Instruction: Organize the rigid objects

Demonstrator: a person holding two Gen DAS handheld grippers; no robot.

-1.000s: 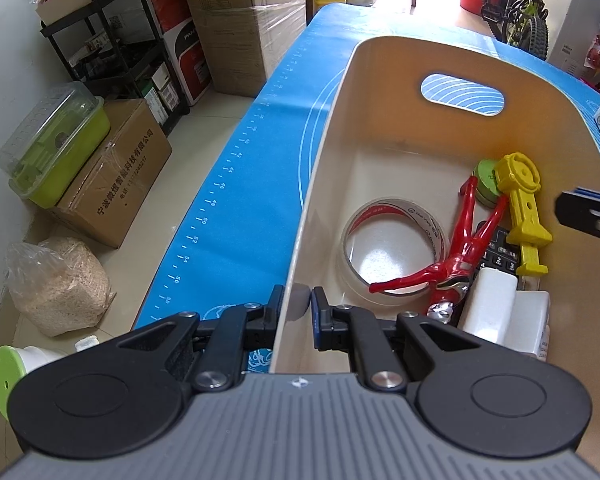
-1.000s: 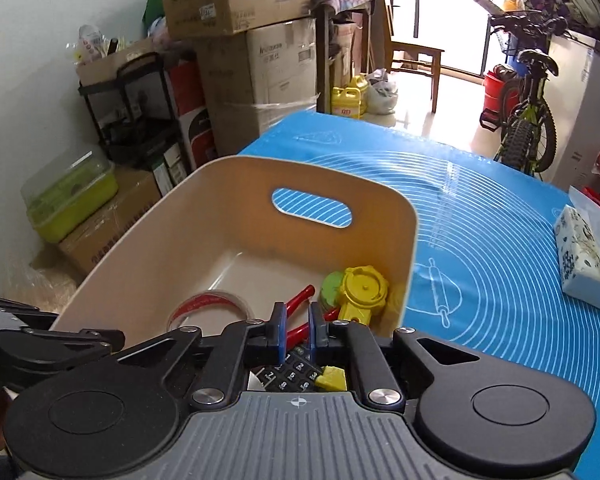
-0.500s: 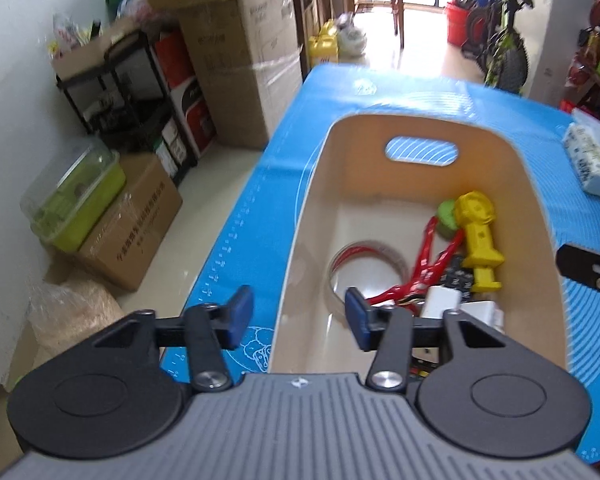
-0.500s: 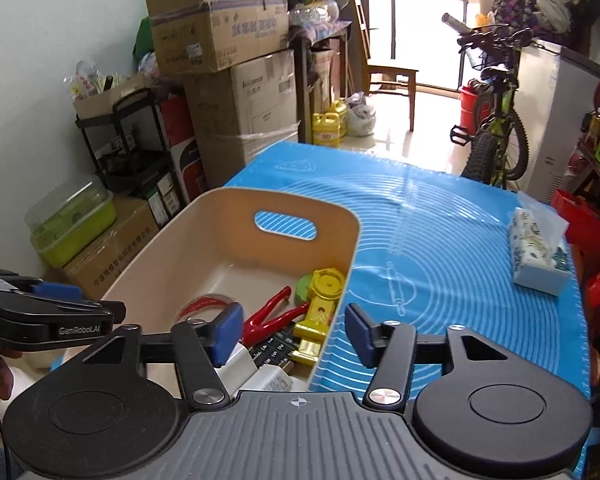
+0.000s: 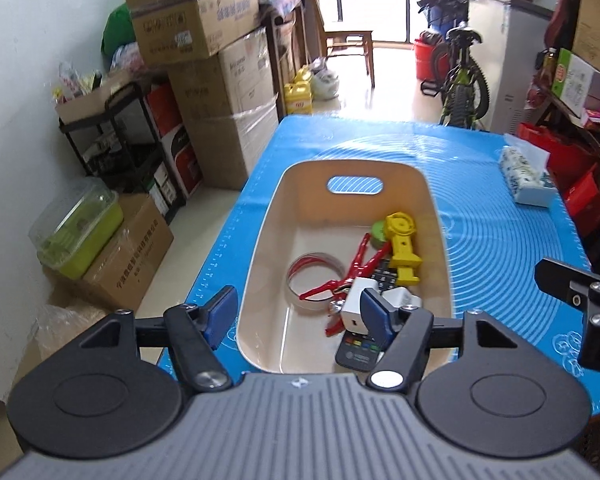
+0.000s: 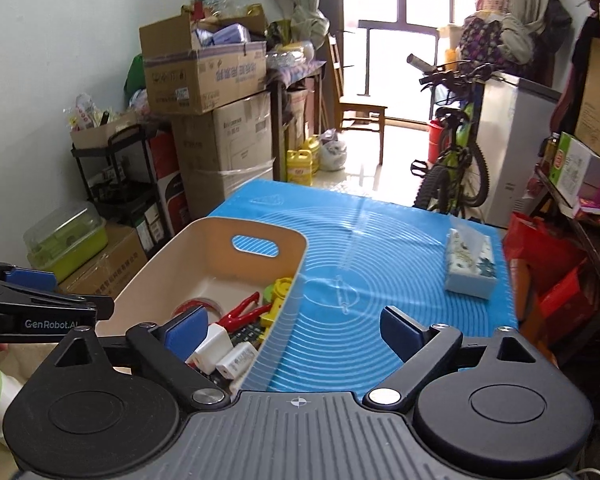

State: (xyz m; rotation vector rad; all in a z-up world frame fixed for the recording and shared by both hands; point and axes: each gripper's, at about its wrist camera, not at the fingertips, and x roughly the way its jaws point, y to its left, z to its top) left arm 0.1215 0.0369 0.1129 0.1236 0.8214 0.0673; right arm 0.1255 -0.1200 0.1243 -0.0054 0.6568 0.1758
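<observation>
A beige bin (image 5: 268,224) (image 6: 204,256) stands on the blue mat (image 5: 500,240) (image 6: 360,240). It holds a tape roll (image 5: 314,276), red pliers (image 5: 360,268), a yellow toy (image 5: 402,248), white chargers (image 5: 356,304) (image 6: 224,354) and a black remote (image 5: 358,354). My left gripper (image 5: 298,314) is open and empty, raised above the bin's near end. My right gripper (image 6: 296,326) is open and empty, raised over the bin's right wall.
A tissue pack (image 6: 470,264) (image 5: 524,178) lies on the mat at the right. Stacked cardboard boxes (image 5: 220,80), a black shelf (image 5: 120,140) and a green container (image 5: 76,228) stand on the floor left of the table. A bicycle (image 6: 456,148) stands behind it.
Both grippers went from shut on the bin's walls to open, and both pulled up and back from the bin. The bin stays on the mat.
</observation>
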